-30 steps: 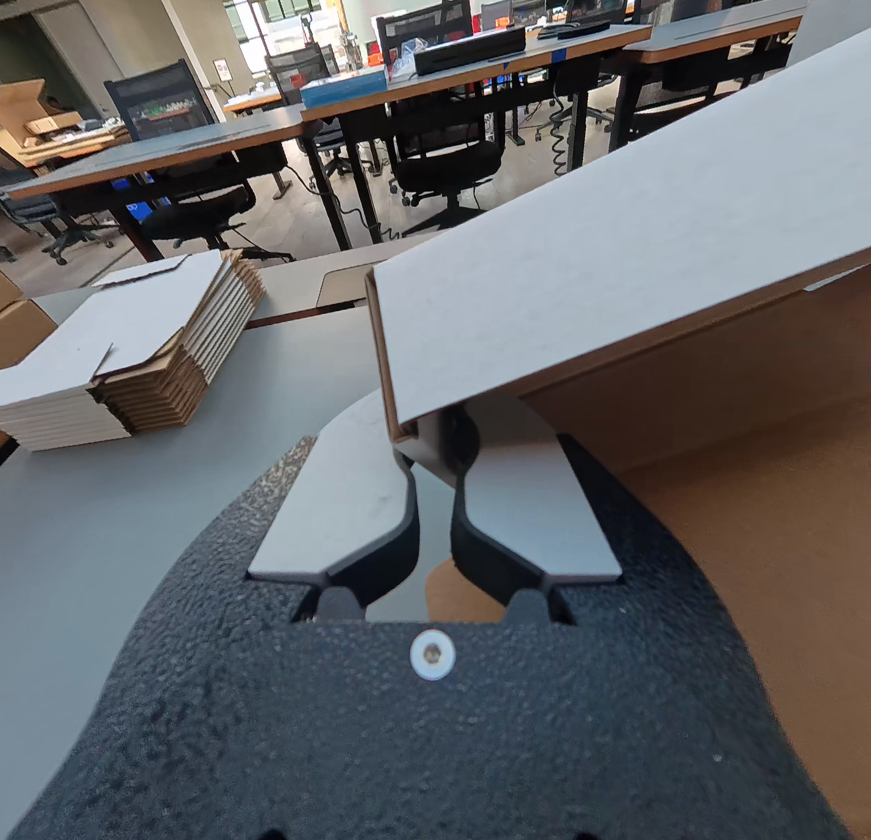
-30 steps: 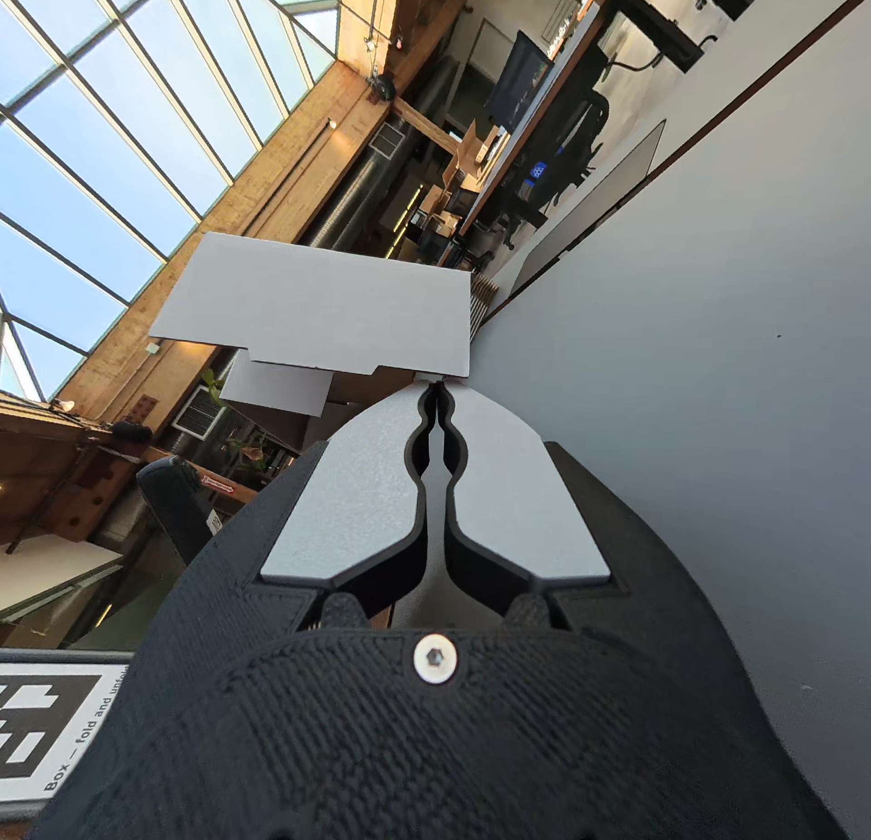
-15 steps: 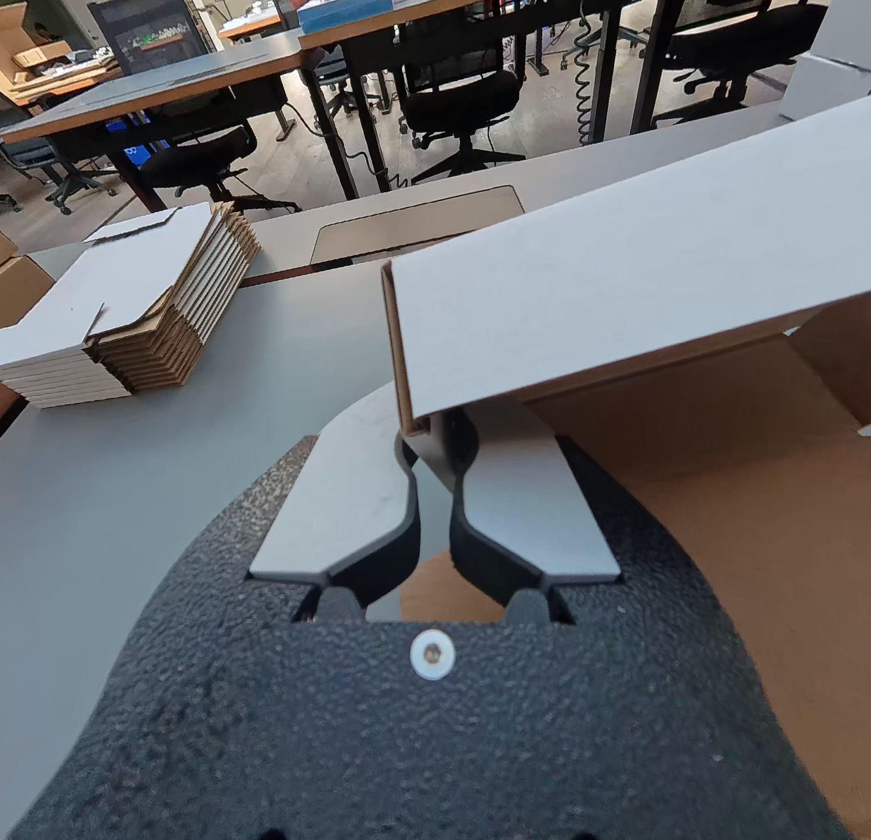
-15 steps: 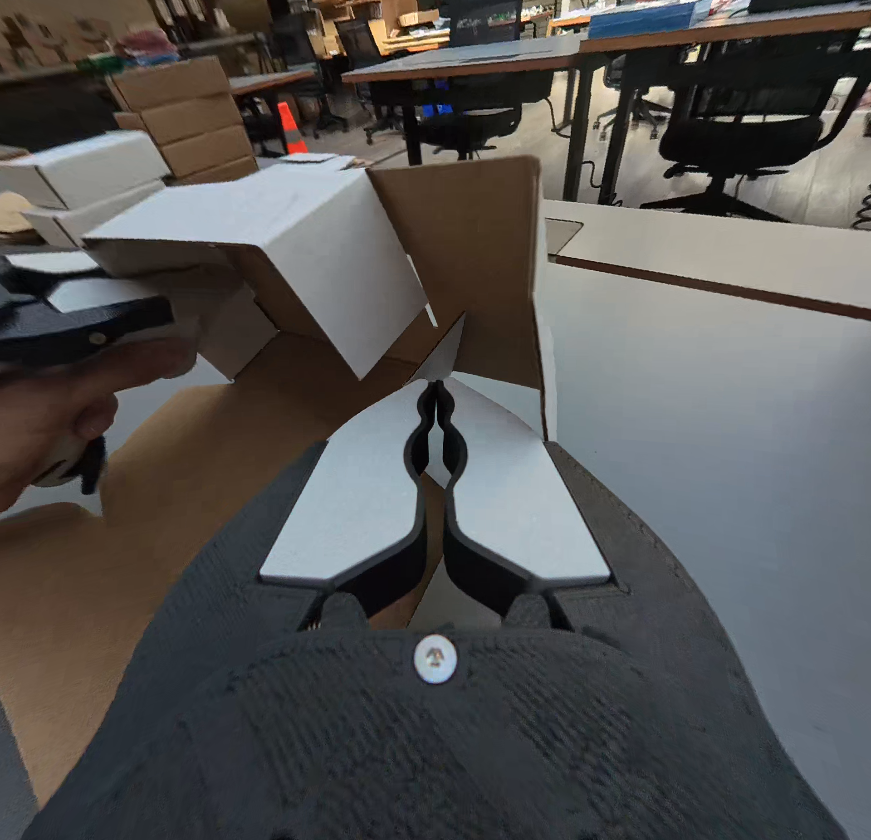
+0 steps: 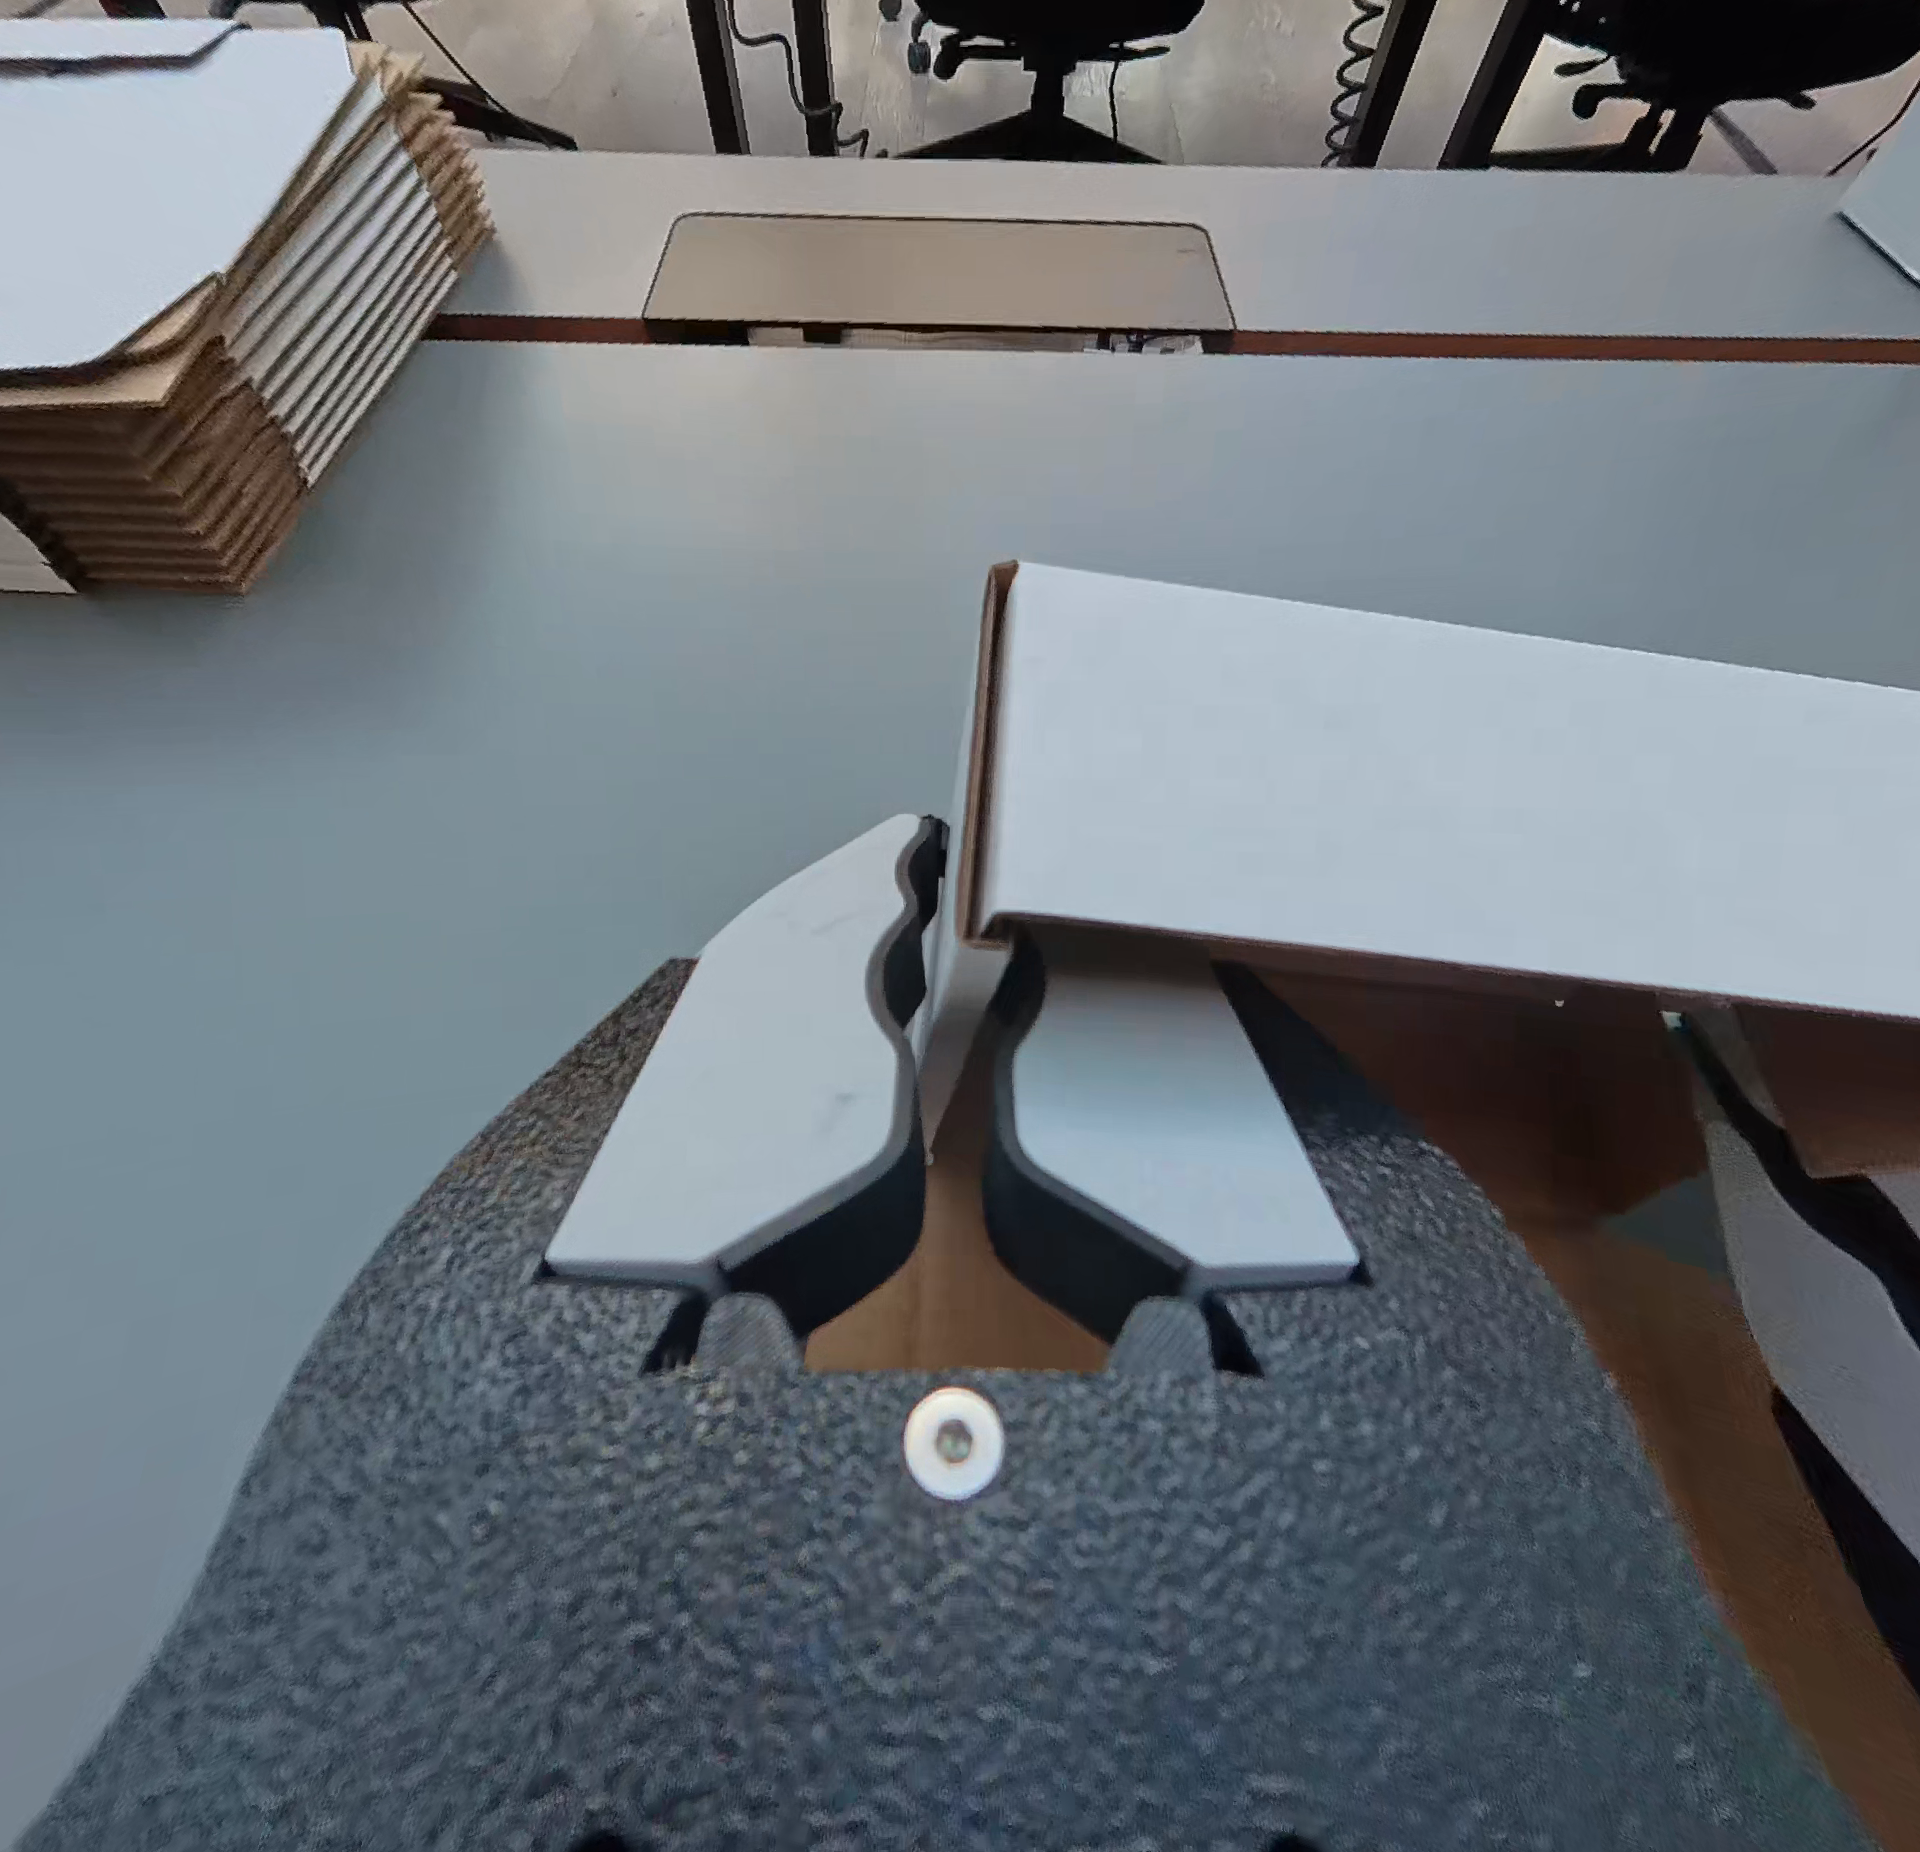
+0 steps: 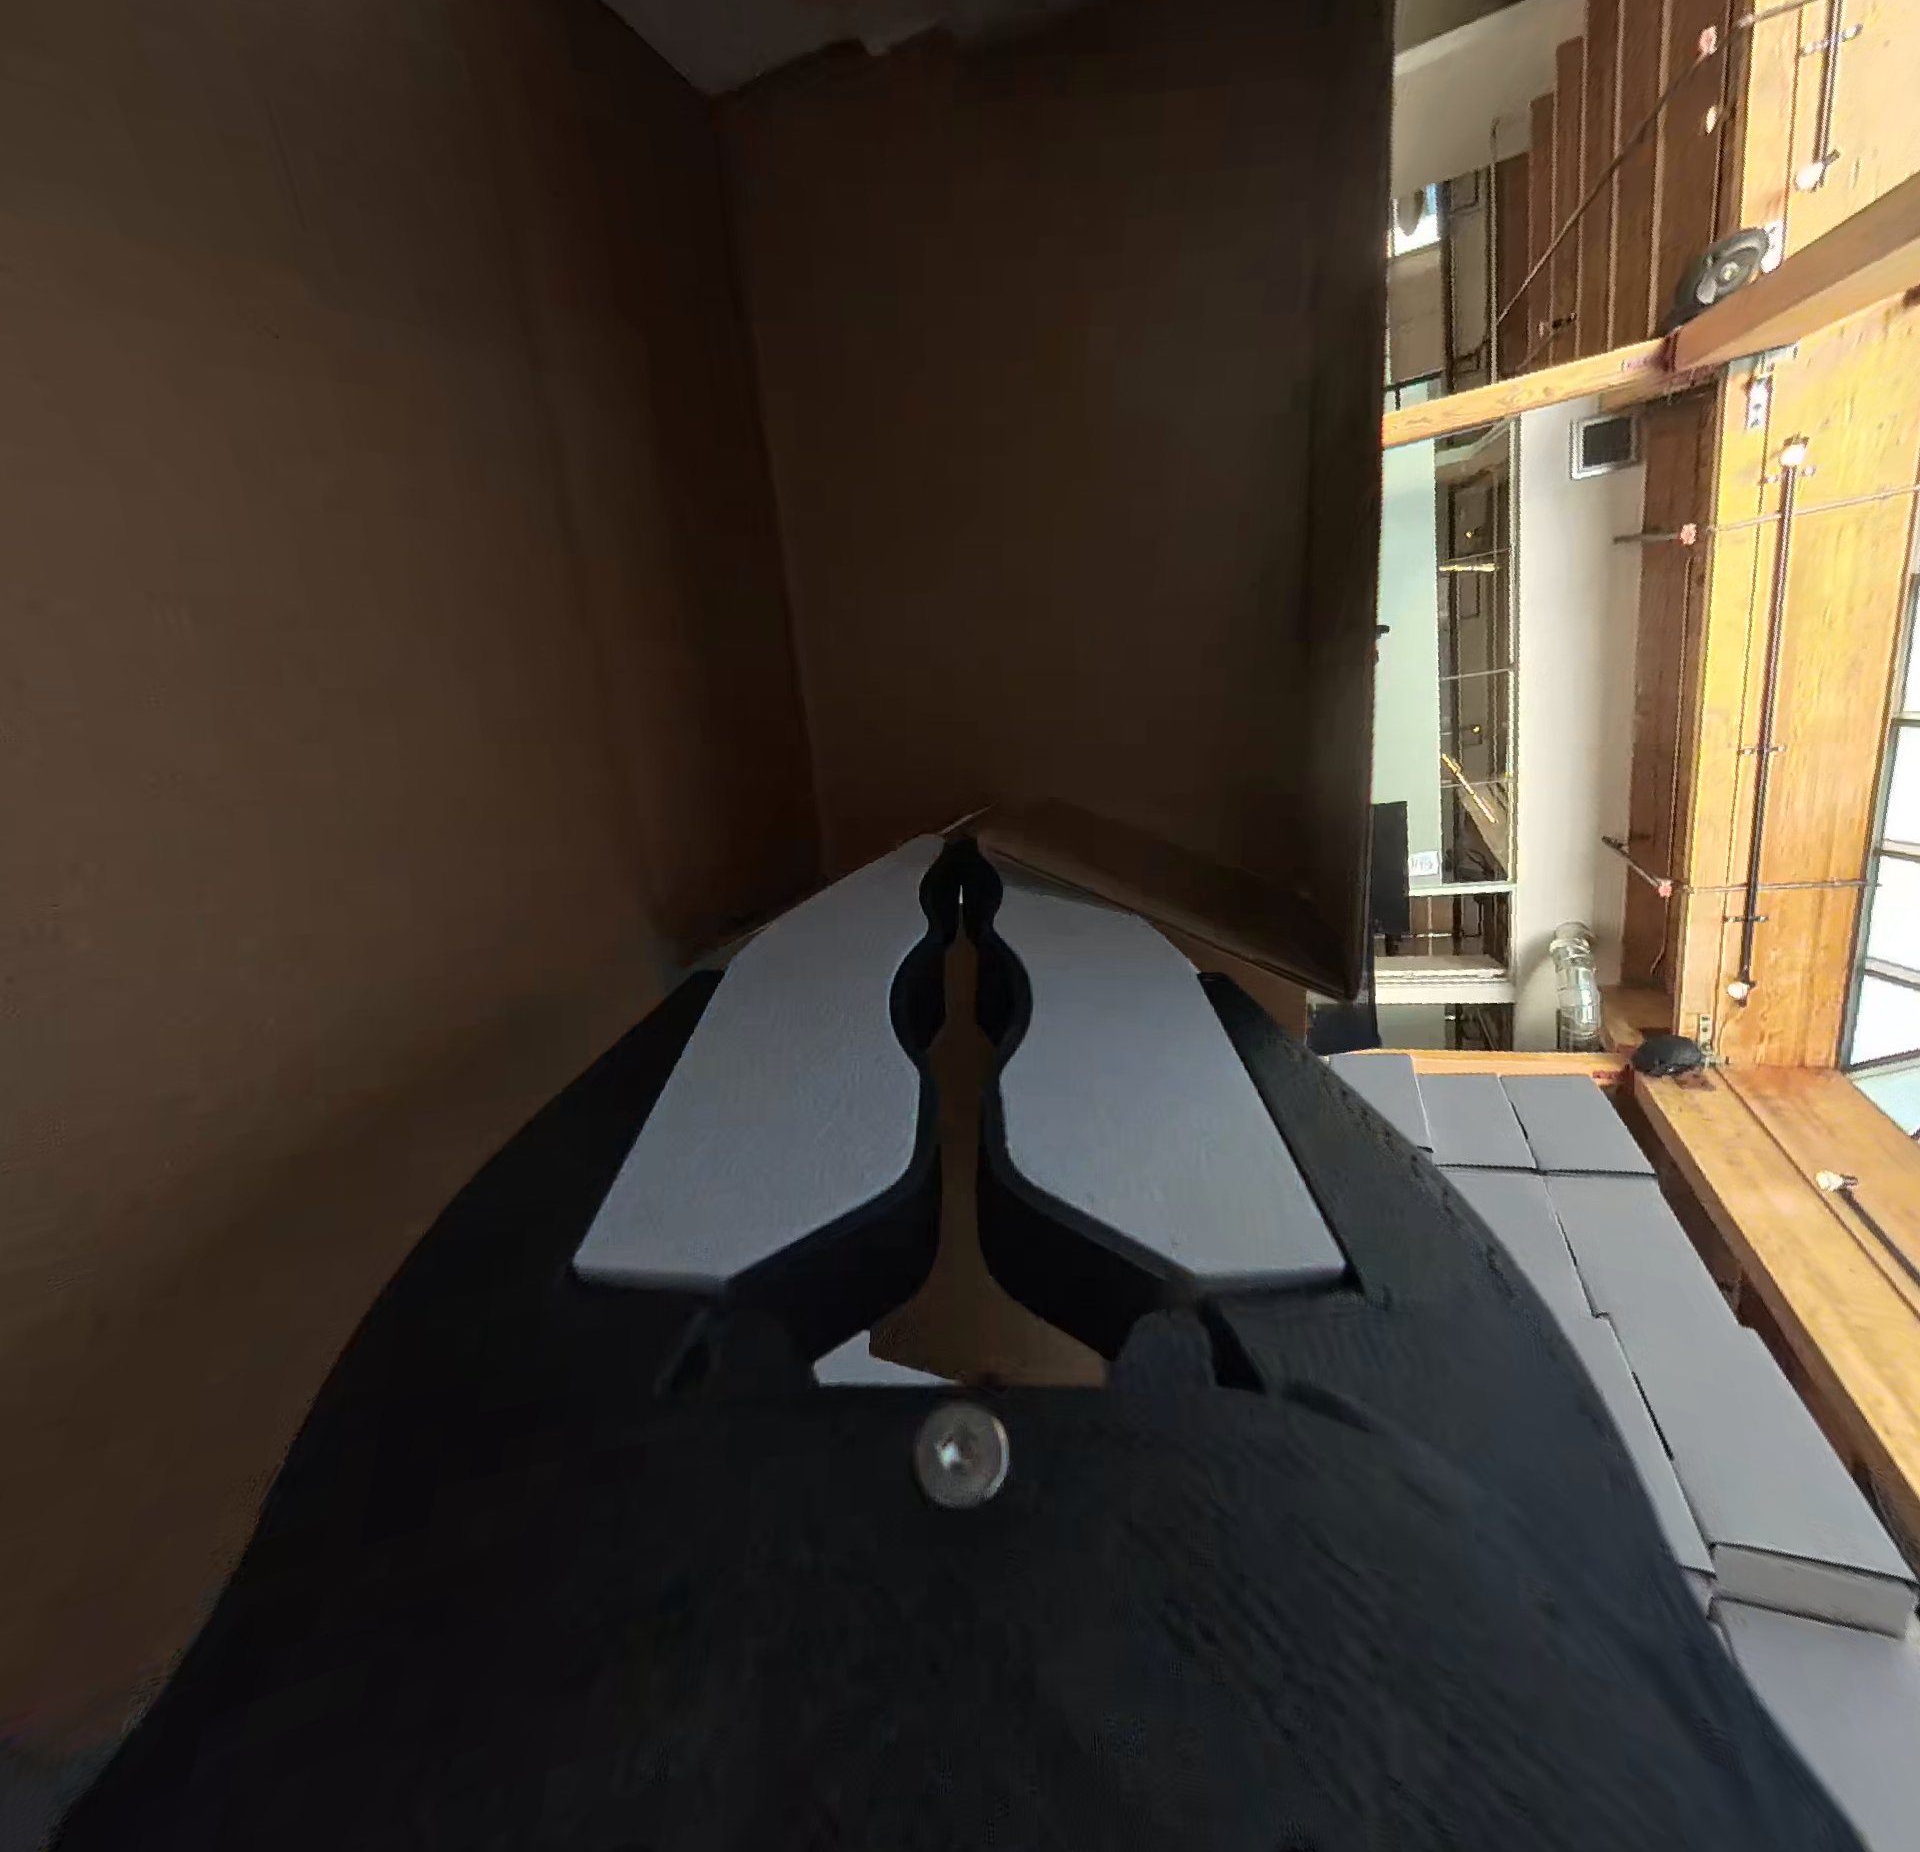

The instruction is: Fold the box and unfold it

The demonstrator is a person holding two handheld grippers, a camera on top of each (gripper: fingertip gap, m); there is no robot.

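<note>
1. Stack of flat cardboard (image 5: 187, 327) sits at the table's (image 5: 520, 659) far left corner.
2. Left gripper (image 5: 961, 929): jaws nearly closed, pinching the box's (image 5: 1455, 794) left side flap.
3. Box lies at the table's near right; white panel raised, brown inside exposed. Judged partly folded; closing and unfolding remain.
4. Right gripper (image 6: 961, 867): jaws closed on a brown flap edge.

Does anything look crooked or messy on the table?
A little. The stack of flat cardboard blanks is fanned out, with its layers stepped sideways. The box in the left gripper sits tilted, half folded. Nothing looks torn or spilled.
</note>
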